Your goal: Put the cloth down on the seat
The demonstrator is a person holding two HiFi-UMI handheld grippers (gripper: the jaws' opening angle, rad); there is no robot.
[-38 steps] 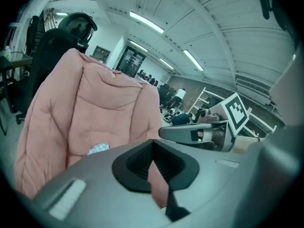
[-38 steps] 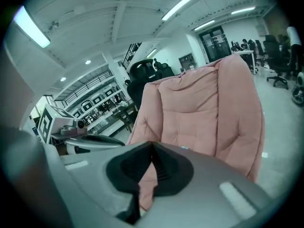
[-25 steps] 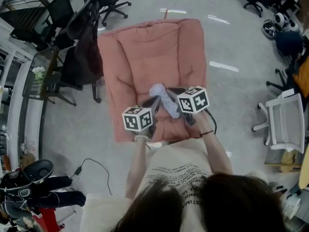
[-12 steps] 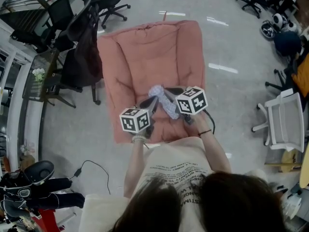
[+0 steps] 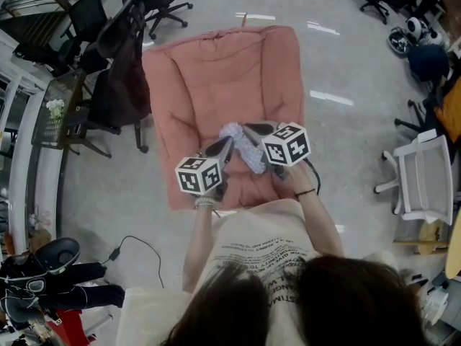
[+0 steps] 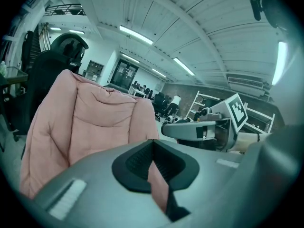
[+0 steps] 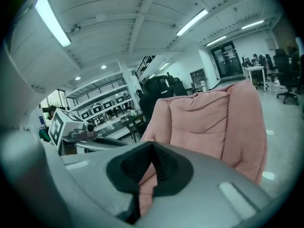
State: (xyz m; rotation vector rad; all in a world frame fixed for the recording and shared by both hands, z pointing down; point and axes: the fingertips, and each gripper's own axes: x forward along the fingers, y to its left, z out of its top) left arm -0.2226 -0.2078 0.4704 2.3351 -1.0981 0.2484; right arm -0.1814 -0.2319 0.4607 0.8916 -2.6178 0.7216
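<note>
A pale patterned cloth (image 5: 243, 148) lies crumpled on the front part of the pink padded seat (image 5: 216, 71), between my two grippers. My left gripper (image 5: 228, 143) points at the cloth's left side, and my right gripper (image 5: 246, 127) reaches over its far end. In the left gripper view the left gripper (image 6: 152, 144) has its jaws shut with nothing between them, only pink seat (image 6: 95, 122) beyond. The right gripper view shows the right gripper (image 7: 152, 146) shut and empty as well, facing the seat's back (image 7: 209, 118). No cloth appears in either gripper view.
Black office chairs (image 5: 144, 6) and a chair draped with a dark jacket (image 5: 122, 78) stand left of the seat. Farther left is a small table with flowers (image 5: 57, 110). A white chair (image 5: 425, 182) stands at the right. A cable (image 5: 137, 247) runs over the floor.
Both grippers and the cloth keep nearly the same places over the seat; the whole view has only shifted slightly.
</note>
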